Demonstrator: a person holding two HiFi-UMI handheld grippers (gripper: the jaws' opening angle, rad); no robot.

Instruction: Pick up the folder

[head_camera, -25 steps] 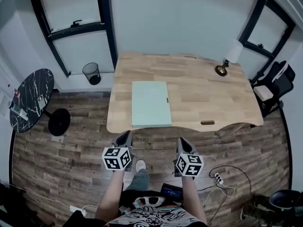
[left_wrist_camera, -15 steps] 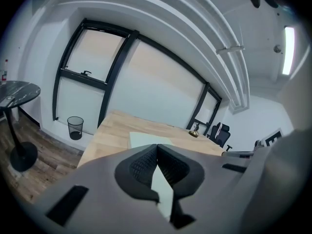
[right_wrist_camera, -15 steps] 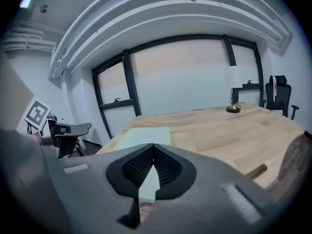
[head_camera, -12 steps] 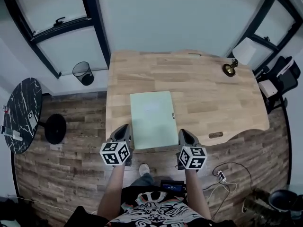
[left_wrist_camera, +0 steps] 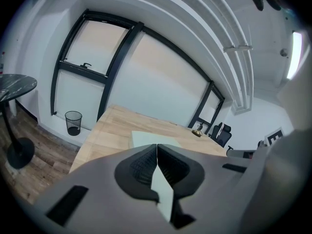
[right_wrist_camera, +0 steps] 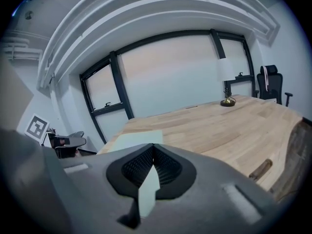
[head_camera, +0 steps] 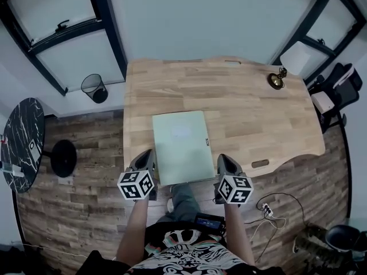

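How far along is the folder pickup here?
Done: nothing yet; the folder lies flat on the desk, at its near edge. In hand: the left gripper and right gripper flank its near end, both shut and empty. Left: open the jaws, grip the folder, lift it.

Wooden desk, plank floor

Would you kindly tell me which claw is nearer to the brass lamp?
Right. The right claw is beside the folder's right edge, the lamp far ahead to its right; the left claw is beside the folder's left edge, farther from the lamp.
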